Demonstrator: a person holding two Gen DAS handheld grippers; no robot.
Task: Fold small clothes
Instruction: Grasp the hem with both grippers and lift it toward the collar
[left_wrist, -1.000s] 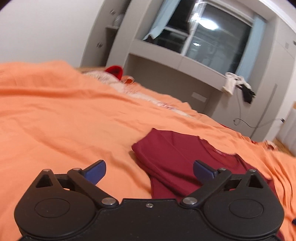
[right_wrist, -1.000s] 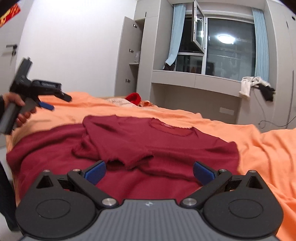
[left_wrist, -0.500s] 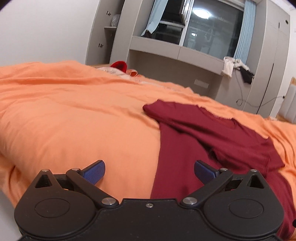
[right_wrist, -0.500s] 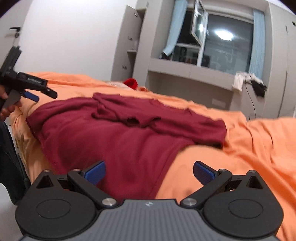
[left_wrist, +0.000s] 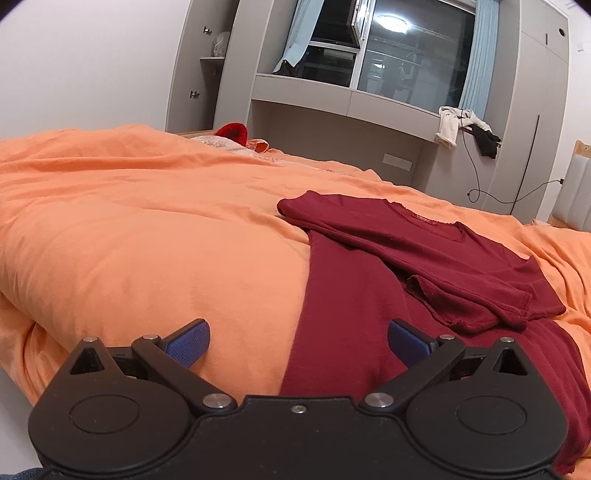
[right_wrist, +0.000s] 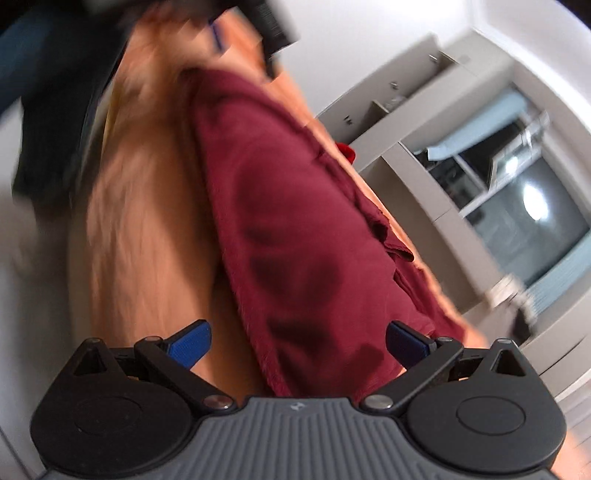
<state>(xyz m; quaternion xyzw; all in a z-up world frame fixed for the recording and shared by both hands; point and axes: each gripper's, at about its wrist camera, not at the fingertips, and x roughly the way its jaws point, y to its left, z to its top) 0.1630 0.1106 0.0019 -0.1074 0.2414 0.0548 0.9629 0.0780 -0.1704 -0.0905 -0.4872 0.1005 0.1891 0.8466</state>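
Maroon T-shirt (left_wrist: 388, 295) lies partly folded on the orange duvet (left_wrist: 147, 229), hem draped over the bed's edge. Left gripper (left_wrist: 298, 341) and right gripper (right_wrist: 298, 341), both spread and empty, should pinch the hem corners evenly.

- left gripper (left_wrist: 298, 341): all matte black, two round disc housings, linkage arms pinned with silver screws, blue ribbed fingertip pads (left_wrist: 188, 341)
- right gripper (right_wrist: 298, 341): same black discs and linkages, but the centre plate is grey and ribbed with a tiny logo
- dark clothing (right_wrist: 51, 110) top-left in the right wrist view, probably the person's, too blurry to call
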